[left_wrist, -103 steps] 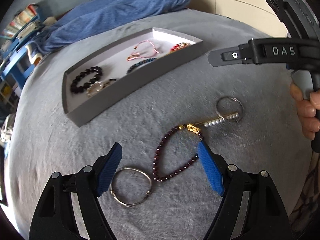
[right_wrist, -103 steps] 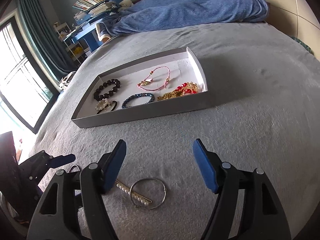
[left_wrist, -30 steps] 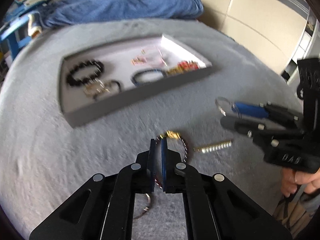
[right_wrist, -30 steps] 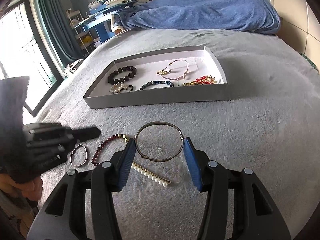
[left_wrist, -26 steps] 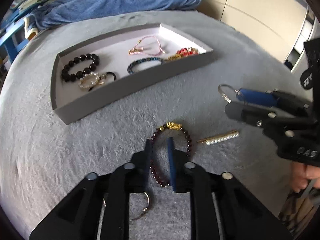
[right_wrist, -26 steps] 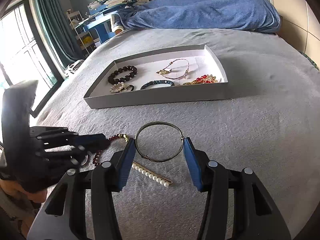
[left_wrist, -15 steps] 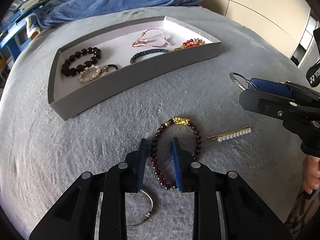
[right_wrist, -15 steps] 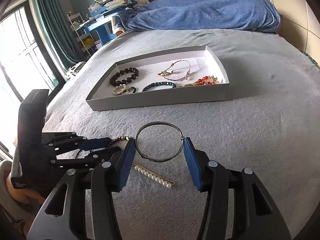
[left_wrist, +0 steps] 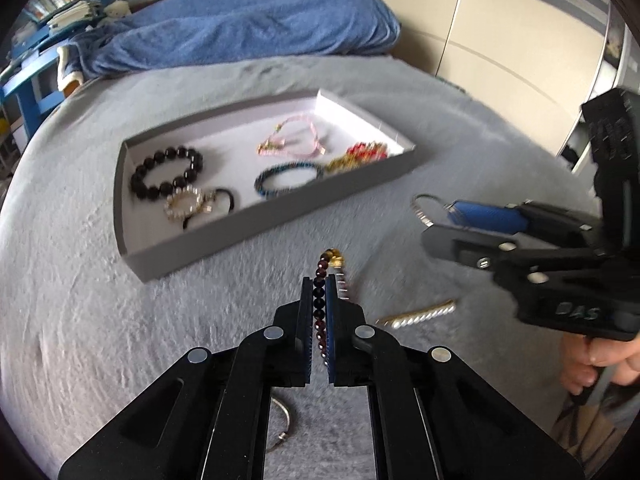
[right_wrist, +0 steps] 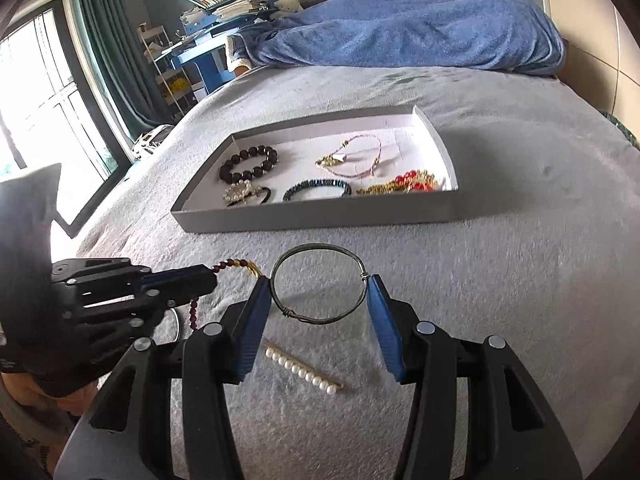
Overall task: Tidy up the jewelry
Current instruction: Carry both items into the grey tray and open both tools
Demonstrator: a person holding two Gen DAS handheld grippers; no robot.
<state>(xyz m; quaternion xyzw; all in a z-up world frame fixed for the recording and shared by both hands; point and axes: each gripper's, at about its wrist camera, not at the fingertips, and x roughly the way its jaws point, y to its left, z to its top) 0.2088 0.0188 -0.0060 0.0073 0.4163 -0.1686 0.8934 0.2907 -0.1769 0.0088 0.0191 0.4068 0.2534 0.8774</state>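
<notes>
My left gripper (left_wrist: 319, 286) is shut on the dark red bead bracelet (left_wrist: 325, 266), lifted off the grey bedspread; it also shows in the right wrist view (right_wrist: 194, 312). My right gripper (right_wrist: 318, 288) is shut on a thin silver wire bangle (right_wrist: 318, 248), held across its blue pads above the bed; it also shows in the left wrist view (left_wrist: 424, 210). The grey jewelry tray (left_wrist: 264, 226) (right_wrist: 320, 218) lies beyond both grippers and holds several bracelets. A pearl hair pin (left_wrist: 420, 314) (right_wrist: 304, 372) lies on the bed. A second silver bangle (left_wrist: 282, 424) lies under my left gripper.
A blue blanket (right_wrist: 400, 36) is bunched at the far side of the bed. A blue desk with books (right_wrist: 216, 12) and a window with teal curtains (right_wrist: 92, 60) stand to the left. Cream wardrobe doors (left_wrist: 500, 40) stand on the right.
My left gripper has closed on the dark red bead bracelet and lifted it, so the bracelet now hangs edge-on between the pads. My right gripper still holds the wire bangle.
</notes>
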